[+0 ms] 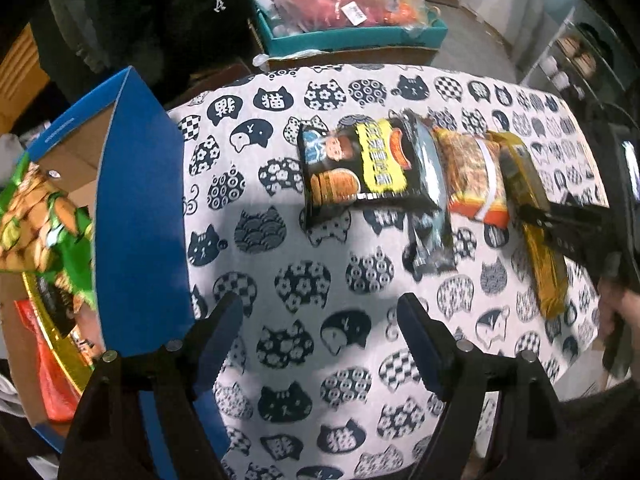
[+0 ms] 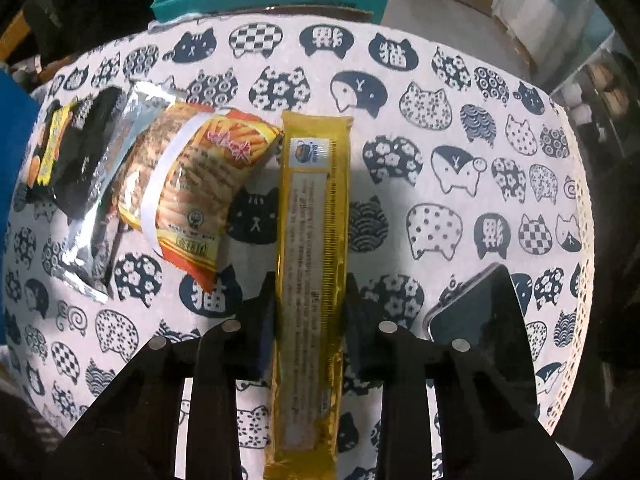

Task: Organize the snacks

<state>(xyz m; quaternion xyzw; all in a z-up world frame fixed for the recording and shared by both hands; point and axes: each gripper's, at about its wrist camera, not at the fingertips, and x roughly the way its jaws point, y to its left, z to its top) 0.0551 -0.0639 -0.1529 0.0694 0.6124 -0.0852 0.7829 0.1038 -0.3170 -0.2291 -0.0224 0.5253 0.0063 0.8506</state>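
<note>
Here, off the table's left edge, I see the blue cardboard box (image 1: 140, 216) standing open, with a green snack bag (image 1: 44, 224) and a red packet (image 1: 52, 368) inside it. My left gripper (image 1: 320, 344) hangs over the cat-print tablecloth (image 1: 320, 280) near the box wall, its jaws spread wide with nothing between them. Further right, toward the table's middle, a black biscuit packet (image 1: 352, 168) lies flat, a silver-edged dark packet (image 1: 432, 208) tucked partly under its right side, then an orange fries bag (image 2: 192, 184) beside that. Next comes the long yellow biscuit sleeve (image 2: 312, 264), lying lengthwise just beside the fries bag; my right gripper (image 2: 310, 296) is clamped on its sides, part-way along. Near the table's right edge, a dark phone (image 2: 480, 320) rests on the cloth beside that gripper.
</note>
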